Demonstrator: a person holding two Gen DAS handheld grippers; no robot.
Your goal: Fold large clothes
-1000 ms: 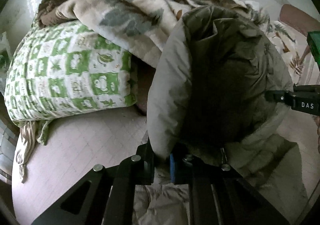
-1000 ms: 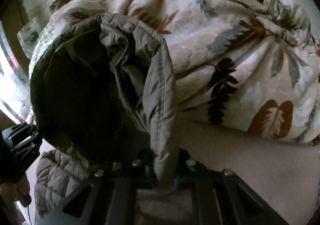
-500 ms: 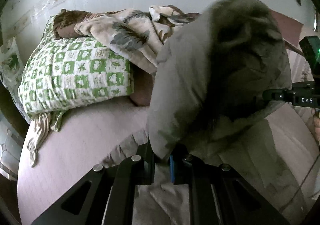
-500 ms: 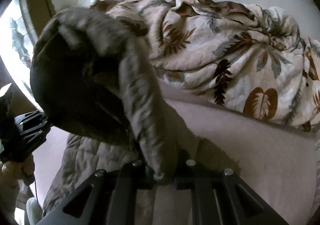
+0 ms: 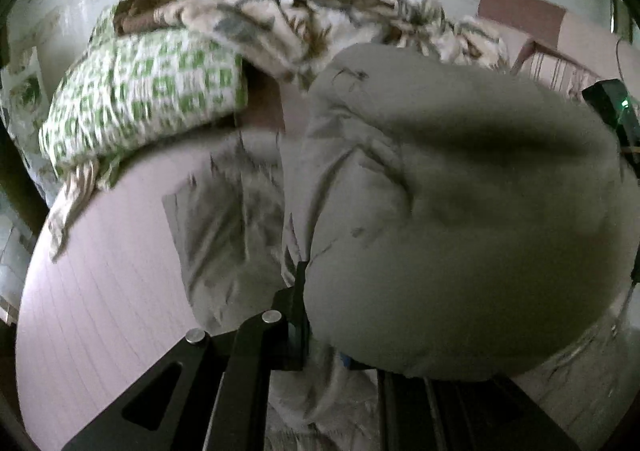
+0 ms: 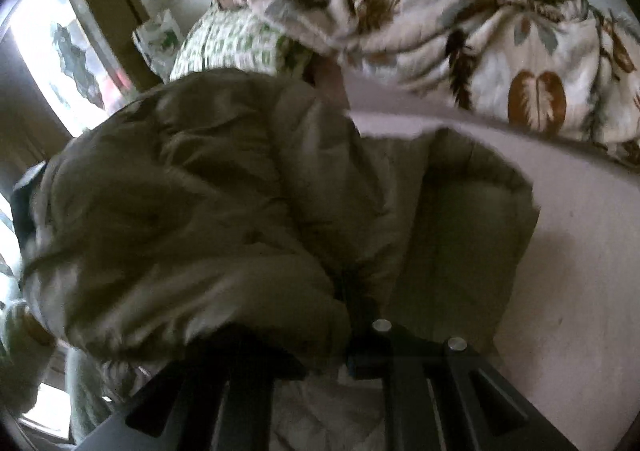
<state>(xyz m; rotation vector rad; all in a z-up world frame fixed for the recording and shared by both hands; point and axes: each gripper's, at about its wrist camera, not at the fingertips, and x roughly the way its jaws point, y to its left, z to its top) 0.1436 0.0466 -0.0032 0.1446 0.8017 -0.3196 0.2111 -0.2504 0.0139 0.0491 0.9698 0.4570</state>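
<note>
I have a padded olive-grey jacket point(image 5: 460, 211) bunched up right in front of both cameras, its quilted shell puffed into a big rounded fold that hangs over the fingers. My left gripper point(image 5: 320, 347) is clenched on an edge of the jacket, the fabric pinched between its fingers and ballooning up and to the right of it. My right gripper point(image 6: 348, 355) is likewise clamped on the jacket, with the bulk of the cloth heaped to its left and a flatter panel lying on the bed point(image 6: 580, 251) just ahead of it.

Both views are smeared by motion, so stitching and seams are hard to read. The jacket covers the left gripper's right finger and most of the right gripper's left finger, and I cannot make out which part of the garment each holds. At the right edge of the left view a dark device with a green light point(image 5: 612, 107) pokes out from behind the fold.

Beyond the jacket, away from the grippers, a green-and-white checked pillow point(image 5: 144, 91) lies at the head of the pale pink bed, with a crumpled leaf-print blanket point(image 6: 480, 35) heaped beside and partly over it. A bright window point(image 6: 60, 51) sits far left of the right gripper.
</note>
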